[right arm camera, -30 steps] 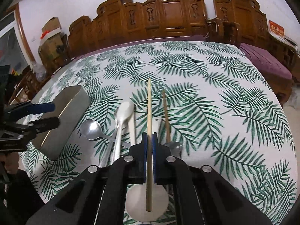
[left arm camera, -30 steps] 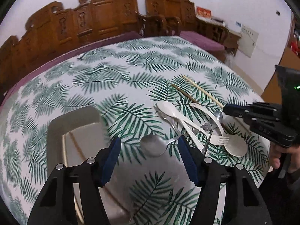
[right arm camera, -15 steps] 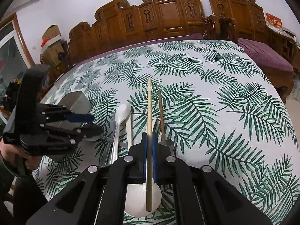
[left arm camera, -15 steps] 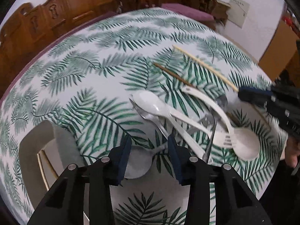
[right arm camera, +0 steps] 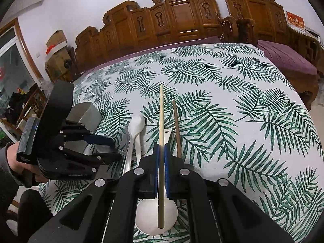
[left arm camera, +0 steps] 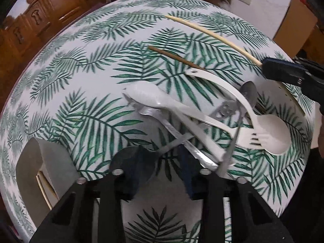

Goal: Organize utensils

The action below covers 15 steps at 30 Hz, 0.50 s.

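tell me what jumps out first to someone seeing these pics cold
The tangled heap of utensils, white plastic spoons and forks crossed over metal ones, lies mid-table on the palm-leaf tablecloth. The right tongs are clamped on a pale chopstick pointing across the table, a darker chopstick lying beside it. The left tongs straddle a metal spoon at the heap's near edge, next to a grey metal container.

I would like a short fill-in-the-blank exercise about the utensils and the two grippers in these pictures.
1. The right gripper is shut on a pale ____.
2. The left gripper reaches for a ____ spoon.
3. The dark chopstick lies on the ____.
4. The pale chopstick is held above a white ____.

Missing words: chopstick; metal; tablecloth; spoon
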Available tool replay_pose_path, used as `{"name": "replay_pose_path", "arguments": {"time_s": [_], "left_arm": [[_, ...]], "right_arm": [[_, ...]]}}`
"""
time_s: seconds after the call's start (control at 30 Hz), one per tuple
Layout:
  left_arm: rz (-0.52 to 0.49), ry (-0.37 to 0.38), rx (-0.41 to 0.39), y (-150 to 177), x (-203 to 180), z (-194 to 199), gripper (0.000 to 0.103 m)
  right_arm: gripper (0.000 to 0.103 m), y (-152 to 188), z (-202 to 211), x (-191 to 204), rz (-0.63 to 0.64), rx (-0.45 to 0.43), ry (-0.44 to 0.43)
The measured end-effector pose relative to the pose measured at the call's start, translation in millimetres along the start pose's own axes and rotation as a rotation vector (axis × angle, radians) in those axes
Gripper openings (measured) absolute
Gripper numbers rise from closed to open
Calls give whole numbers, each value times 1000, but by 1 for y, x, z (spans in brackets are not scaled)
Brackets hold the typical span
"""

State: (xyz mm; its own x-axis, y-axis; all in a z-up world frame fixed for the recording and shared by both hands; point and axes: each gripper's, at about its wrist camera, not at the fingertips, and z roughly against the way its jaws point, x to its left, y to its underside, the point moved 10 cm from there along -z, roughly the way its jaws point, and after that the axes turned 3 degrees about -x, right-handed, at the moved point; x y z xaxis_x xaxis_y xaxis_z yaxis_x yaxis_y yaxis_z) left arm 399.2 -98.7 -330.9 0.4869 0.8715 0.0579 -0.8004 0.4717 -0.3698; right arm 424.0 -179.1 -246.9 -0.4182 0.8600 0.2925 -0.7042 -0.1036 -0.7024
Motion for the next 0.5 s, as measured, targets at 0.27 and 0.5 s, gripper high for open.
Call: {"name": "replay_pose_path", "arguments": {"time_s": [0.27, 0.5], "left_arm": [[-67, -47, 17, 2, -8, 4, 20], [-142, -67, 19, -9, -10, -1, 26]], "right_arm": [[6, -1, 1, 2, -5, -2, -5], [6, -1, 2, 1, -14, -6, -9]]}}
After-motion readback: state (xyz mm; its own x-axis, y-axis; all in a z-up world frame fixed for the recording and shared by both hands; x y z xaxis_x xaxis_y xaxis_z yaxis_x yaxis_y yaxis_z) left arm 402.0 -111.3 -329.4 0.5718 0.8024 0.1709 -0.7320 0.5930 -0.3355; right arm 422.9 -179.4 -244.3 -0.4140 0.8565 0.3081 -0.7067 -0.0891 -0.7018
